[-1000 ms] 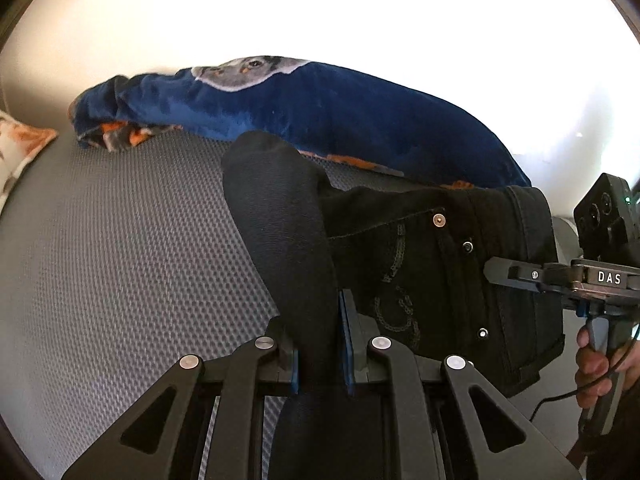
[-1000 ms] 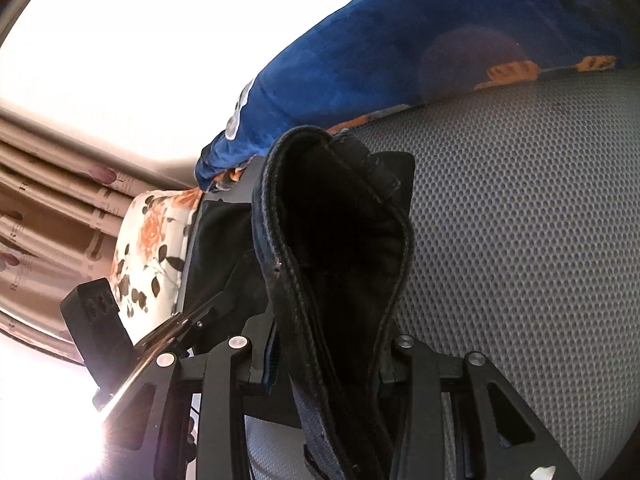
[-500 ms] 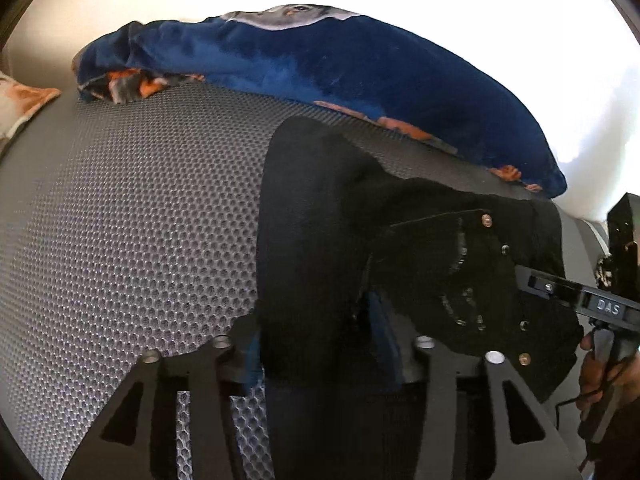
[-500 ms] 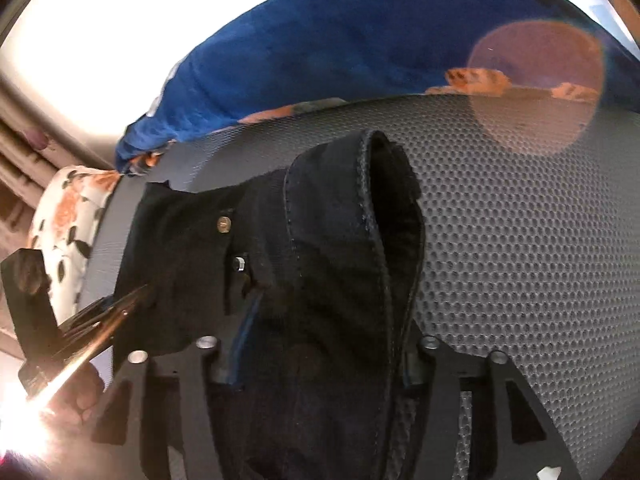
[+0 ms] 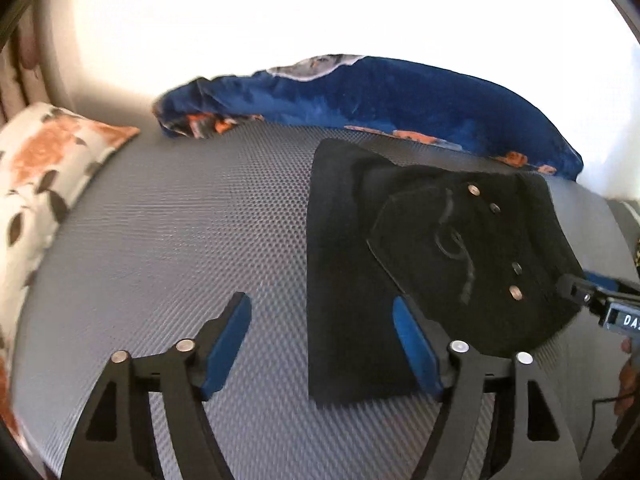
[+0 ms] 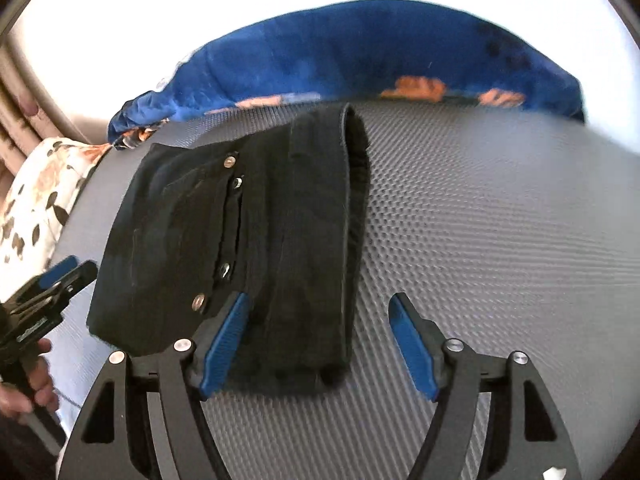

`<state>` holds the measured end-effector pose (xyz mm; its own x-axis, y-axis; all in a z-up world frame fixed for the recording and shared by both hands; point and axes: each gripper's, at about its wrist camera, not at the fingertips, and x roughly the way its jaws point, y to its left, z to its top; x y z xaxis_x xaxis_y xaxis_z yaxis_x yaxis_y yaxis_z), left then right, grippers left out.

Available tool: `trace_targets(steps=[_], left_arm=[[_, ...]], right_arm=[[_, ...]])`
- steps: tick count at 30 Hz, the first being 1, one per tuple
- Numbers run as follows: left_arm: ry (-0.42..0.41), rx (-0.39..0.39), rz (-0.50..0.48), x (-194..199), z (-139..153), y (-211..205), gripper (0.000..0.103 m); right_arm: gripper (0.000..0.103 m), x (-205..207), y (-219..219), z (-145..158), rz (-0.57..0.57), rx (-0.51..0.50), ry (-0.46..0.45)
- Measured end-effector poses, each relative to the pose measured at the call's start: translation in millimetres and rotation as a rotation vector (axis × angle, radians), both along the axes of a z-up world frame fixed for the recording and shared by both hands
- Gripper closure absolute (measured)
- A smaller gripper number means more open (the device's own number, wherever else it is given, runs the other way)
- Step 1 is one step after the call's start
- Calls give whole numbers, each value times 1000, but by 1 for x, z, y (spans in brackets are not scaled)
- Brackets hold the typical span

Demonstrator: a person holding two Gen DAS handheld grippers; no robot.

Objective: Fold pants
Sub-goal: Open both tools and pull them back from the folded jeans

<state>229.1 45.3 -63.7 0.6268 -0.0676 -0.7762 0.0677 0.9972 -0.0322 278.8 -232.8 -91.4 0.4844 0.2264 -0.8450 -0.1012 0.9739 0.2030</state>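
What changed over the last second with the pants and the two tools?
Both tools let go: the left tool and right tool, each shut on black cloth a second ago, are opening with pads clear. The pants now lie folded on the grey mat. The blue blanket and floral pillow stayed put.

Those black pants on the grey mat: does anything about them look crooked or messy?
Slightly. The black pants lie folded on the grey mat, but the layers don't line up: in the left wrist view the pocket part sits skewed over the strip beneath. No damage shows. Both grippers' jaws are opening, gripping nothing.
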Motion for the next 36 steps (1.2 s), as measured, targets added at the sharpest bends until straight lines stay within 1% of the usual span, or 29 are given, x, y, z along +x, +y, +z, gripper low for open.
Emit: trace_targets(steps=[1, 4, 5, 8, 11, 13, 15, 19, 24, 26, 31, 36], left_arm=[[-10, 6, 3, -10, 4, -2, 28], [-17, 4, 12, -28, 12, -8, 23], [-27, 2, 11, -37, 16, -11, 21], [-54, 19, 7, -63, 25, -19, 17], [-71, 21, 4, -90, 33, -23, 13], [-78, 19, 14, -102, 37, -22, 12], [-81, 24, 24, -115, 40, -21, 11], [-102, 45, 34, -141, 46, -22, 11], [-101, 12, 61, -168, 49, -16, 11], [-100, 14, 76, -177, 49, -14, 11], [-110, 15, 93, -193, 50, -11, 11], [-117, 26, 106, -203, 50, -9, 11]], right_arm=[[33, -10, 1, 7, 1, -13, -16], [33, -34, 3, 18, -11, -55, -26], [32, -44, 4, 22, -8, -65, -40], [20, -72, 7, 35, -21, -84, -77], [12, -100, 7, 45, -50, -45, -110], [11, -117, 9, 50, -69, -54, -136], [9, -131, 15, 55, -72, -96, -169], [7, -155, 21, 63, -76, -109, -195], [7, -176, 27, 76, -78, -118, -222], [6, -185, 29, 81, -76, -113, -239], [6, -199, 34, 85, -76, -104, -244], [6, -209, 41, 84, -75, -130, -254]])
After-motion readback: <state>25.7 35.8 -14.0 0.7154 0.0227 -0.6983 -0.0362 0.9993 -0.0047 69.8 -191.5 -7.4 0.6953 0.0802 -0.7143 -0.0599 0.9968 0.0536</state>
